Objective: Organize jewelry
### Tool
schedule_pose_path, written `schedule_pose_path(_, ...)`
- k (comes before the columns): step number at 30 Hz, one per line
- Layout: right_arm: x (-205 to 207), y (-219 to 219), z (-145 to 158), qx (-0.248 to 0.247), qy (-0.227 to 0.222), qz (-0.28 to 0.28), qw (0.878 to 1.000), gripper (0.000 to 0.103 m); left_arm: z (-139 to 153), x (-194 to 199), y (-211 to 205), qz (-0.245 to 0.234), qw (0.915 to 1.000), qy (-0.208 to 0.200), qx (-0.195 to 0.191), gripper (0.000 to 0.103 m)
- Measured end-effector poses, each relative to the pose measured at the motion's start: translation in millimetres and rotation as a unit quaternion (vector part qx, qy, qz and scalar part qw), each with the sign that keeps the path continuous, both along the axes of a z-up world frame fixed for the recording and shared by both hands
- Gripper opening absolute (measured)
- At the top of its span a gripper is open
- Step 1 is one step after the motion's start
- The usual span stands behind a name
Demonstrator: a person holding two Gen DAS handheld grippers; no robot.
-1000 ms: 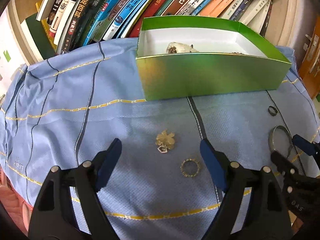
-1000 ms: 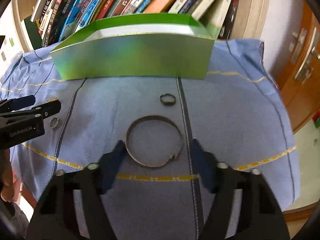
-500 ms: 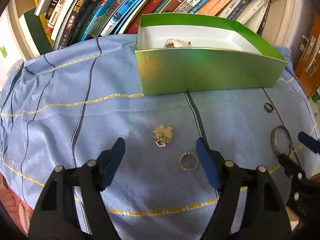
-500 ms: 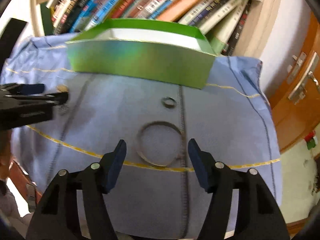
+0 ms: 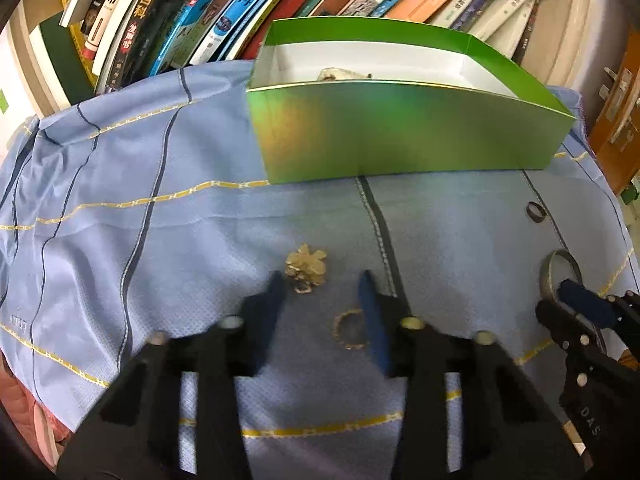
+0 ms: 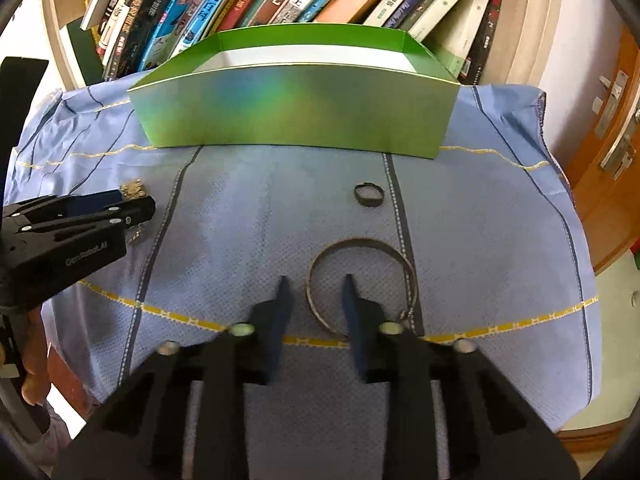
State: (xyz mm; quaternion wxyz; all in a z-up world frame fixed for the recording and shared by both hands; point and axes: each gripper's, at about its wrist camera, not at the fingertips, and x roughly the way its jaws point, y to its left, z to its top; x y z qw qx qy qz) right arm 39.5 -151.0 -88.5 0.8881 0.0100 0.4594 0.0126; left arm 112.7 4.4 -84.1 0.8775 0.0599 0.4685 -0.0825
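A gold flower brooch (image 5: pixel 306 267) lies on the blue cloth just ahead of my left gripper (image 5: pixel 322 286), whose jaws are part open around the spot behind it. A gold beaded ring (image 5: pixel 350 330) lies beside its right finger. My right gripper (image 6: pixel 316 290) is part open, its fingers straddling the left rim of a silver bangle (image 6: pixel 362 284). A small dark ring (image 6: pixel 368 195) lies beyond it. The green box (image 5: pixel 400 128) stands at the back with a pale piece (image 5: pixel 340 74) inside.
A row of leaning books (image 5: pixel 248 4) fills the shelf behind the box. The blue cloth (image 5: pixel 120 240) drapes over the table edges. A wooden door with a metal handle (image 6: pixel 618 136) is at the right. The right gripper (image 5: pixel 576 304) shows in the left wrist view.
Both grippers have narrowed their jaws and moved forward and down: the left toward the brooch, the right onto the bangle's left rim.
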Motion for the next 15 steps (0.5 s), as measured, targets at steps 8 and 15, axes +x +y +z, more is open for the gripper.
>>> schedule_pose_path(8, -4, 2, 0, 0.027, 0.002, 0.020, 0.999, 0.005, 3, -13, -1, -0.006, 1.0000, 0.000, -0.001, 0.016)
schedule_pose_path(15, -5, 2, 2, 0.042, 0.007, 0.022, 0.999, 0.010, 11, -24, 4, -0.008, 0.9999, -0.006, -0.004, 0.028)
